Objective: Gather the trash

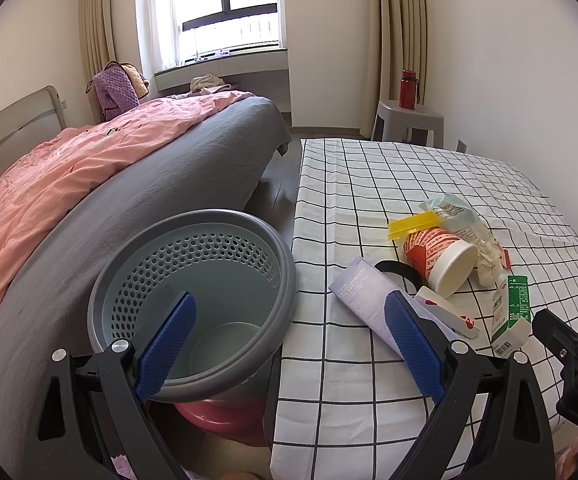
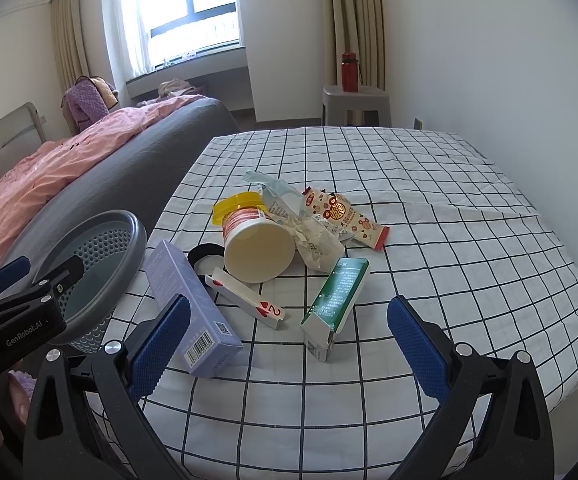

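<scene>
A grey perforated bin point(image 1: 193, 304) stands left of the checked table point(image 1: 369, 400); it also shows in the right wrist view point(image 2: 101, 256). My left gripper point(image 1: 289, 344) is open and empty, one finger over the bin, the other over a purple box point(image 1: 365, 296). My right gripper point(image 2: 285, 344) is open and empty, facing the trash pile: the purple box point(image 2: 185, 300), a green-white box point(image 2: 337, 300), a tipped paper cup point(image 2: 257, 248), a playing card point(image 2: 245, 296), a yellow lid point(image 2: 237, 204), crumpled wrappers point(image 2: 313, 240) and a red-patterned packet point(image 2: 345, 216).
A bed with pink duvet point(image 1: 89, 168) lies left of the bin. A red basin point(image 1: 225, 416) sits under the bin. A stool with a red bottle point(image 2: 349, 66) stands behind the table. A black ring point(image 2: 201, 256) lies by the cup.
</scene>
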Motion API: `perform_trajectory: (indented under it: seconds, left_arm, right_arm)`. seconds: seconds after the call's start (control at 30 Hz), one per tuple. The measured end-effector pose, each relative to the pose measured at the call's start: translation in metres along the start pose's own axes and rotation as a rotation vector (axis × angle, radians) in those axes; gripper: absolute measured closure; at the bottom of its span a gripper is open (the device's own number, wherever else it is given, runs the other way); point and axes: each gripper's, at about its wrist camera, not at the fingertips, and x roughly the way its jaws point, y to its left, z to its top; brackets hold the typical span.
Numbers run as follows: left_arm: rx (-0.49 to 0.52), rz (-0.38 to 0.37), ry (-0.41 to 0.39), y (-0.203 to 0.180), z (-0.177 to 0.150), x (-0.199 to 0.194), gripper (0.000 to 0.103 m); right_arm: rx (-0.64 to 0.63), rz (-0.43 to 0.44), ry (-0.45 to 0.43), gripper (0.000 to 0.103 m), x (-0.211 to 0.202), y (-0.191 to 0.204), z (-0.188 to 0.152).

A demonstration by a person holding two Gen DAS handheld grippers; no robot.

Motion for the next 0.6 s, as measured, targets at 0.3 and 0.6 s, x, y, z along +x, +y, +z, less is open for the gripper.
perform_trajectory:
  seconds: [0.3, 0.6]
  left_arm:
    - [0.0, 0.001, -0.001, 0.0003, 0.0001, 0.0001, 0.012]
    - [0.0, -0.001, 0.0, 0.0009, 0.0, -0.0001, 0.012]
  right_arm:
    - [0.001, 0.0, 0.001, 0.006, 0.0002, -0.0006, 0.0]
    - [-0.003, -0.002, -0.002, 0.006, 0.0007, 0.0005, -0.0002]
